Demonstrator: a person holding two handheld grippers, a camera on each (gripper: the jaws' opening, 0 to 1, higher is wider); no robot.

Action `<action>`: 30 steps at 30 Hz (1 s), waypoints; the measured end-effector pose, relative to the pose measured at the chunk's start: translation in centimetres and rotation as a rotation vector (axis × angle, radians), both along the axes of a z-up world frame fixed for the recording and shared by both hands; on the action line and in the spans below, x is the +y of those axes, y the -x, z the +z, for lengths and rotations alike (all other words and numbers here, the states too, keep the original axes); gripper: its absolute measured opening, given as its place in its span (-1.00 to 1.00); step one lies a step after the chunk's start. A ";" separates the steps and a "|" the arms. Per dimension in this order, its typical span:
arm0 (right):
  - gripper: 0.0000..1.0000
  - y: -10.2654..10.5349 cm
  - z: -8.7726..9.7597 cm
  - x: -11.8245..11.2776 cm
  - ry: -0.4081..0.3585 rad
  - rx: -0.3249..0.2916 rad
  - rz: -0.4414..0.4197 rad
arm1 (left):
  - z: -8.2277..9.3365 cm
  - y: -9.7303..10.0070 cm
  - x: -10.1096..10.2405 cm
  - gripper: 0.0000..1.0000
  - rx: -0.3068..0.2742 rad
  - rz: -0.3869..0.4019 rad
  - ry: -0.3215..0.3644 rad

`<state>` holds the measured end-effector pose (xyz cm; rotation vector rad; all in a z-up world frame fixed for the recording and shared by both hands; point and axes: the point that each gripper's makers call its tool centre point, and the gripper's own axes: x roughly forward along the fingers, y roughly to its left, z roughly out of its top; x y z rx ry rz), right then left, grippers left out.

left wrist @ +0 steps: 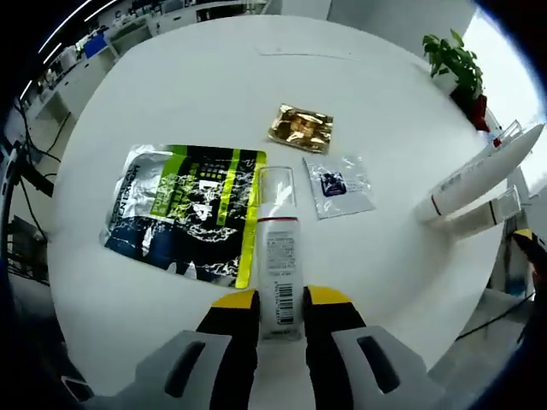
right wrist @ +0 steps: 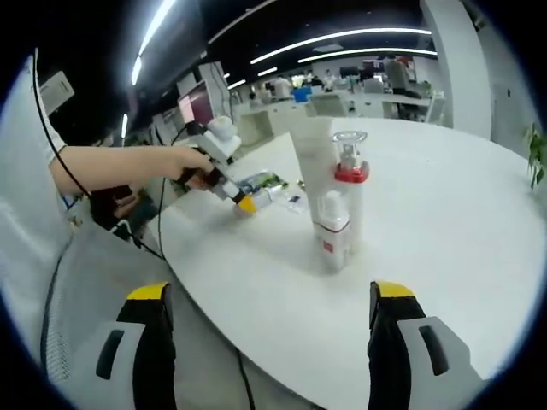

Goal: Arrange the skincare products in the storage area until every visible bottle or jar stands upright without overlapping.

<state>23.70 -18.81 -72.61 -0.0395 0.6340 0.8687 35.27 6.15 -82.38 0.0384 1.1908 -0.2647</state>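
Your left gripper point(left wrist: 281, 301) has its yellow-tipped jaws on either side of the lower end of a white spray bottle point(left wrist: 279, 256) that lies flat on the bench point(left wrist: 171, 77). The jaws look pressed to its sides, so you seem to have a grip on it, but the bottle has not been stood up yet. Its clear cap points away from the gripper, and its left edge overlaps a green-and-black sachet point(left wrist: 184, 209) lying just left of the jaws.

Further ahead of that gripper and slightly right lie a gold foil packet point(left wrist: 301, 127) and a small clear sachet point(left wrist: 339, 184), both flat and apart from each other.

Your right gripper point(right wrist: 269, 312) hangs with its jaws wide apart and nothing between them. Straight ahead of it stands a tight cluster: a white tube point(right wrist: 314, 171), a red-collared bottle point(right wrist: 350, 184) and a small white bottle point(right wrist: 333, 235), all upright, though so close that I cannot tell whether they touch.

So the standing group looks done. What remains, by my reading, is to raise the spray bottle clear of the sachet and set it upright.
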 end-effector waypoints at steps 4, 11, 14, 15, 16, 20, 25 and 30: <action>0.88 0.0 0.0 0.0 0.003 -0.003 0.000 | 0.0 0.0 0.3 -0.66 -0.014 -0.005 -0.005; 0.85 0.1 0.1 0.2 0.005 -0.011 0.016 | 0.7 0.7 -0.5 -0.66 -0.032 0.124 0.189; 0.84 0.2 0.3 0.5 -0.004 -0.015 0.027 | 1.1 1.6 0.1 -0.67 -0.041 0.141 0.206; 0.84 0.3 0.4 0.7 -0.011 -0.015 0.030 | 1.4 1.8 -0.1 -0.67 -0.047 0.156 0.240; 0.84 0.3 0.5 0.7 -0.016 -0.016 0.034 | 1.7 2.0 -0.3 -0.67 -0.050 0.173 0.271; 0.80 0.3 1.2 1.1 -0.060 -0.019 0.038 | 3.2 3.1 -0.6 -0.67 -0.074 0.214 0.363; 0.74 0.4 2.0 1.5 -0.088 -0.037 0.054 | 6.0 3.9 -2.7 -0.67 -0.161 0.151 0.483; 0.63 0.9 3.5 3.3 -0.188 -0.038 0.092 | 9.1 5.4 -5.6 -0.67 -0.241 0.076 0.624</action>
